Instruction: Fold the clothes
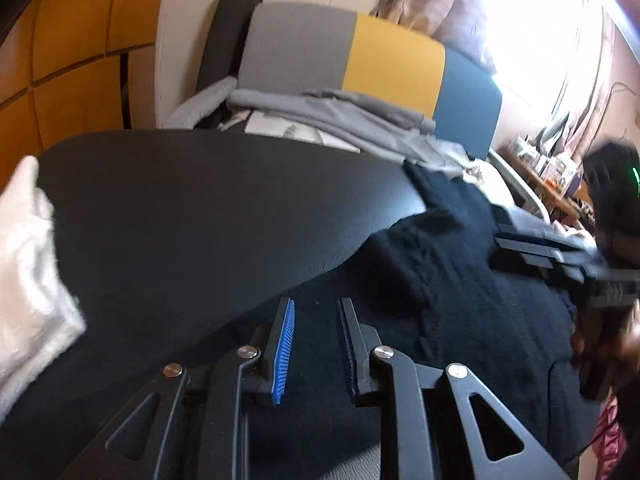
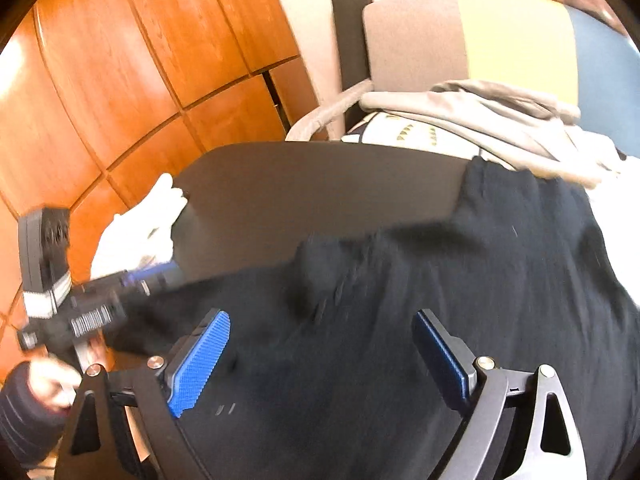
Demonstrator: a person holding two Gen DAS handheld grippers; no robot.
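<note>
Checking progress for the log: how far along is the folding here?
Early. Done: nothing looks folded; the black sweater lies rumpled across the black table. In hand: nothing gripped. The left gripper and the right gripper are both open above the sweater. Left: the whole fold of the sweater, and then possibly the grey clothes heaped behind the table and the white cloth at its left edge.

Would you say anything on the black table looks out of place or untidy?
Yes: the black garment lies rumpled with one bunched fold, hanging over the black table's right end. A white cloth droops off the left edge.
</note>
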